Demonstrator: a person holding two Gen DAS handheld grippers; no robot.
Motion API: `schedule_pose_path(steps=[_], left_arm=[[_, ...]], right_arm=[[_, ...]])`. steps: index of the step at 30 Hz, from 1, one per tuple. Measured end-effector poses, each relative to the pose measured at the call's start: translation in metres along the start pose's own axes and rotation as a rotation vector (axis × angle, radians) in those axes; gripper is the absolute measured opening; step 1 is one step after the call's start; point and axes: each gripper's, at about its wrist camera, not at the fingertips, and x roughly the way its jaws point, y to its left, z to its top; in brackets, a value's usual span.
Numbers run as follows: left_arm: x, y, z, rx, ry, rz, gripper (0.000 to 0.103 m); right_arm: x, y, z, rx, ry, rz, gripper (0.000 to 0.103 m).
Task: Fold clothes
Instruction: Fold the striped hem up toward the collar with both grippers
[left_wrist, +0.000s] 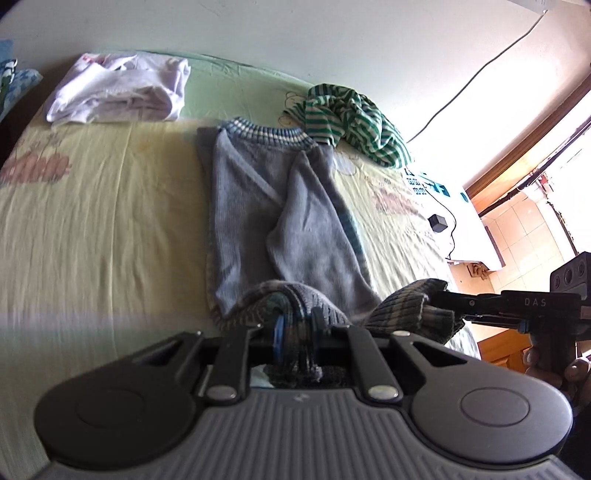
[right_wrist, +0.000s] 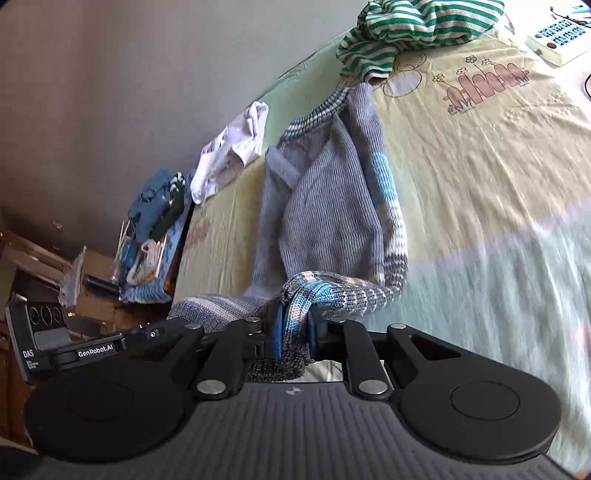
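A grey-blue knitted sweater (left_wrist: 266, 206) lies lengthwise on the bed with both sleeves folded in over its body; its striped collar points to the far wall. My left gripper (left_wrist: 295, 328) is shut on the left part of the striped hem and holds it raised. My right gripper (right_wrist: 295, 328) is shut on the right part of the hem; it also shows at the right of the left wrist view (left_wrist: 443, 302). The sweater (right_wrist: 325, 206) runs away from the hem in the right wrist view.
A folded white garment (left_wrist: 118, 92) lies at the bed's far left. A crumpled green-striped garment (left_wrist: 351, 118) lies beyond the collar. The yellow-green bedsheet (left_wrist: 92, 221) spreads left. A charger and cable (left_wrist: 439, 223) lie at right. A cluttered side table (right_wrist: 147, 236) stands beside the bed.
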Motion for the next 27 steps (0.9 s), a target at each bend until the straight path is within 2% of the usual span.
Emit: schedule_pose_path(steps=[4, 9, 14, 16, 17, 18, 19, 21, 24, 25, 27], left_arm=[[0.03, 0.024, 0.03, -0.058, 0.028, 0.028, 0.009], [0.08, 0.062, 0.055, -0.196, 0.088, -0.004, 0.01], [0.1, 0.067, 0.072, -0.2, 0.082, -0.018, 0.011], [0.1, 0.072, 0.078, -0.225, 0.088, -0.061, 0.013], [0.098, 0.075, 0.079, -0.24, 0.092, -0.089, 0.014], [0.093, 0.077, 0.081, -0.243, 0.082, -0.097, 0.014], [0.087, 0.077, 0.082, -0.242, 0.068, -0.099, 0.014], [0.068, 0.076, 0.083, -0.199, 0.005, -0.078, 0.014], [0.044, 0.072, 0.076, -0.114, -0.067, -0.027, 0.015], [0.042, 0.07, 0.071, -0.076, -0.076, 0.0, 0.021], [0.041, 0.066, 0.06, -0.002, -0.089, 0.048, 0.041]], right_arm=[[0.022, -0.007, 0.029, 0.063, -0.037, -0.011, 0.014], [0.054, -0.03, 0.059, 0.161, -0.046, -0.068, 0.015], [0.081, -0.044, 0.078, 0.123, -0.049, -0.098, 0.02], [0.083, -0.05, 0.084, 0.141, -0.057, -0.046, 0.035], [0.08, -0.052, 0.088, 0.158, -0.076, -0.01, 0.04], [0.074, -0.052, 0.09, 0.16, -0.106, 0.011, 0.052], [0.068, -0.052, 0.093, 0.158, -0.138, 0.027, 0.057], [0.056, -0.044, 0.095, 0.075, -0.178, -0.018, 0.058], [0.051, -0.025, 0.083, -0.172, -0.143, -0.148, 0.058], [0.05, -0.018, 0.078, -0.261, -0.127, -0.195, 0.058], [0.059, -0.013, 0.065, -0.391, -0.093, -0.257, 0.058]])
